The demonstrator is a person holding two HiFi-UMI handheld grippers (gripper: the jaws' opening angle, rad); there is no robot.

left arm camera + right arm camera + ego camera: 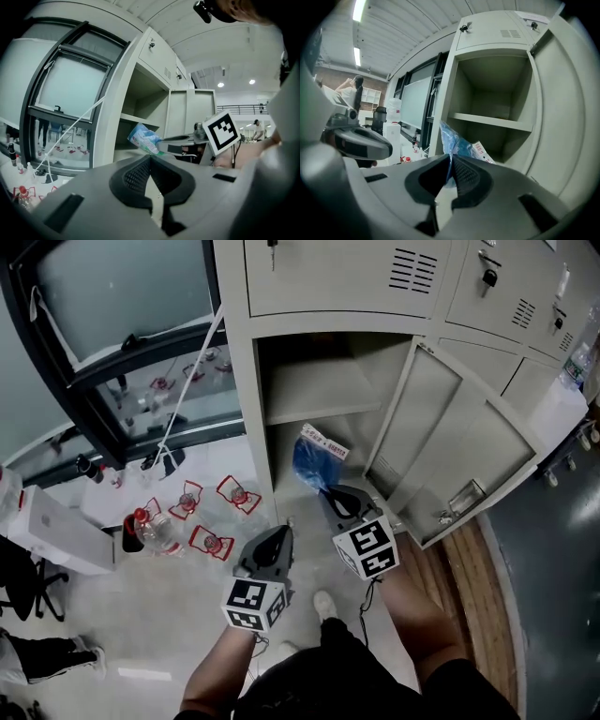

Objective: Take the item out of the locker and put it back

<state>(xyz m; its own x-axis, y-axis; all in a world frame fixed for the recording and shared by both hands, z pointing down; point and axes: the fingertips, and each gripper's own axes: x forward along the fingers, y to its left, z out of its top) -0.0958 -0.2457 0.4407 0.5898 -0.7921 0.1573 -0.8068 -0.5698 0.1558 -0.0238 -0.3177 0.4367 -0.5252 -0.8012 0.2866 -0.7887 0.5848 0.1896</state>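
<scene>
Head view, crumpled blue plastic bag [307, 470], white red-printed label [325, 442].

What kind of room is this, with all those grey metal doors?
Probably a large workshop or lab hall, at its locker corner: a bank of grey metal lockers with one door open, a big dark-framed window beside it, and a high ribbed ceiling with strip lights.

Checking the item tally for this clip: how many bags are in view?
1. A blue bag, pinched in the right gripper, sits at the mouth of the open locker's lower compartment. The back corners there are shadowed, so more may be hidden.
</scene>
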